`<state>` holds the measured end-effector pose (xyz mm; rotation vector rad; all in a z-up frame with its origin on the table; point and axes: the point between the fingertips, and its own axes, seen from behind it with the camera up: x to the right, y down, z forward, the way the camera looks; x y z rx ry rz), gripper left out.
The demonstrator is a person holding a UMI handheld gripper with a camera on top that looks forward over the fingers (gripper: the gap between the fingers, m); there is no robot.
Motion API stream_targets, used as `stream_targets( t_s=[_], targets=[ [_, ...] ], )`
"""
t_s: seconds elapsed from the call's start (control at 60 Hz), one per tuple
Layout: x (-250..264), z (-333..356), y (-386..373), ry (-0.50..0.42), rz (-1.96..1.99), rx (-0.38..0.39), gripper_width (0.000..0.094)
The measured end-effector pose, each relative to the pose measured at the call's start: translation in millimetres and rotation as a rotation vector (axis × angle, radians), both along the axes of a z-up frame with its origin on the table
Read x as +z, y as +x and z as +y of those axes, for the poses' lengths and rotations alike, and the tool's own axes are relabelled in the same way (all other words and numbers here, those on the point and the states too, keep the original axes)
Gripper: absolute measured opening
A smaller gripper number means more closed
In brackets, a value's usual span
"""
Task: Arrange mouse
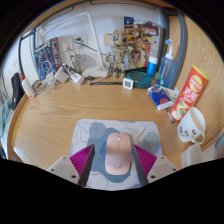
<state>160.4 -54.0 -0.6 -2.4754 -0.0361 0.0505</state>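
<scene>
A pale pink mouse (pixel 118 155) lies on a blue-grey patterned mouse mat (pixel 105 130) on the wooden table (pixel 55 120). My gripper (pixel 115 162) is over the mat with its two magenta pads (pixel 83 161) either side of the mouse. The mouse stands between the fingers, and a narrow strip of mat shows at each side of it. The fingers are open. The mouse rests on the mat.
A white mug (pixel 191 125) stands to the right of the mat. A red-and-yellow packet (pixel 190 91) leans behind it. Small boxes and blue items (pixel 160 93) lie at the far right. Cluttered shelves and cables line the far edge of the table.
</scene>
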Motion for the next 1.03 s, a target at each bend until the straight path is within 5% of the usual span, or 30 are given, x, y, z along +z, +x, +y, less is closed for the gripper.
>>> stream_targets(
  t_s=[0.483, 1.033],
  targets=[
    [199, -7, -5, 0.213, -0.045, -0.002, 0.0736],
    [222, -34, -39, 0.227, -0.022, 0.061, 0.0743]
  ],
)
